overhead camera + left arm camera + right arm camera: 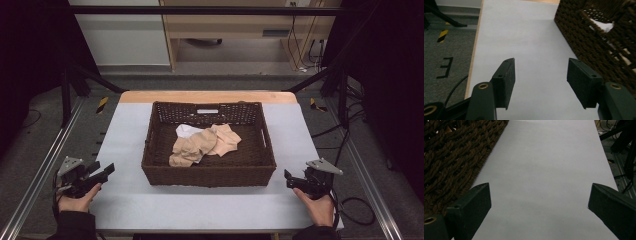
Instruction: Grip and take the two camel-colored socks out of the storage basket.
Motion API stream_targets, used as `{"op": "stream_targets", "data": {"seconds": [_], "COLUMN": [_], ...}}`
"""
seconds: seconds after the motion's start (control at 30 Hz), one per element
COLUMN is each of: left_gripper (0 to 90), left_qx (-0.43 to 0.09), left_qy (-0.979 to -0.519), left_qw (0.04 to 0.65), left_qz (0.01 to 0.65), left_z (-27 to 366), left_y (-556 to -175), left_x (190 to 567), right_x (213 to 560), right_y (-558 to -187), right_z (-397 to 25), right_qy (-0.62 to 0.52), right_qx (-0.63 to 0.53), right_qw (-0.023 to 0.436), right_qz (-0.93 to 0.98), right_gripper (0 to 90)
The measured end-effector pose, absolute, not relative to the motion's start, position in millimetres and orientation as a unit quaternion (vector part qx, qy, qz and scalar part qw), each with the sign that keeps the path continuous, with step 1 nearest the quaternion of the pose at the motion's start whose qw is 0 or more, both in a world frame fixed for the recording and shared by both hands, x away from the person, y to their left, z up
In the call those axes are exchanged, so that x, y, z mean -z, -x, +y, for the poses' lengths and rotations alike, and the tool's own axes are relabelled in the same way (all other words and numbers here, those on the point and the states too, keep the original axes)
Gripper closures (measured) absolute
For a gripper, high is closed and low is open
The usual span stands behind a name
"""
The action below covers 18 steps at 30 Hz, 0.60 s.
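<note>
A dark brown wicker basket stands in the middle of the white table. Inside it lie crumpled beige cloths and a white cloth partly under them. My left gripper rests near the table's front left corner, open, with nothing between its jaws; its own view shows the gripper over bare table, the basket wall to its right. My right gripper sits at the front right, open and empty, and its own view has the gripper beside the basket wall.
Metal rails run along both sides of the table. Cables lie on the floor at the right. A wooden strip edges the table's far side, with furniture beyond. Bare table lies left, right and in front of the basket.
</note>
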<state>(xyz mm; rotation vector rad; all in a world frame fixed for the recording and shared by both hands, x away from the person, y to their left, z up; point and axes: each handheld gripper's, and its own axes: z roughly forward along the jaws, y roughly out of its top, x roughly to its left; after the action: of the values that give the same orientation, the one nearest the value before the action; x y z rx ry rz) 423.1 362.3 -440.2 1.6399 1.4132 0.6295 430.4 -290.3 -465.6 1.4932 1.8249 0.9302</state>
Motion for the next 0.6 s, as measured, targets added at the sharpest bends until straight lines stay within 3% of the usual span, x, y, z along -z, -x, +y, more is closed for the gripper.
{"op": "stream_targets", "data": {"seconds": [0.6], "left_gripper": [41.2], "left_qx": [-0.262], "left_qy": [-0.649], "left_qw": [0.466], "left_qz": [0.541], "left_z": [342], "left_y": [-425], "left_x": [403], "right_x": [465], "right_y": [-428], "right_z": [-289], "right_qy": [-0.56], "right_qx": [-0.341], "right_qw": [0.306], "right_qz": [0.69], "right_gripper": [6.0]}}
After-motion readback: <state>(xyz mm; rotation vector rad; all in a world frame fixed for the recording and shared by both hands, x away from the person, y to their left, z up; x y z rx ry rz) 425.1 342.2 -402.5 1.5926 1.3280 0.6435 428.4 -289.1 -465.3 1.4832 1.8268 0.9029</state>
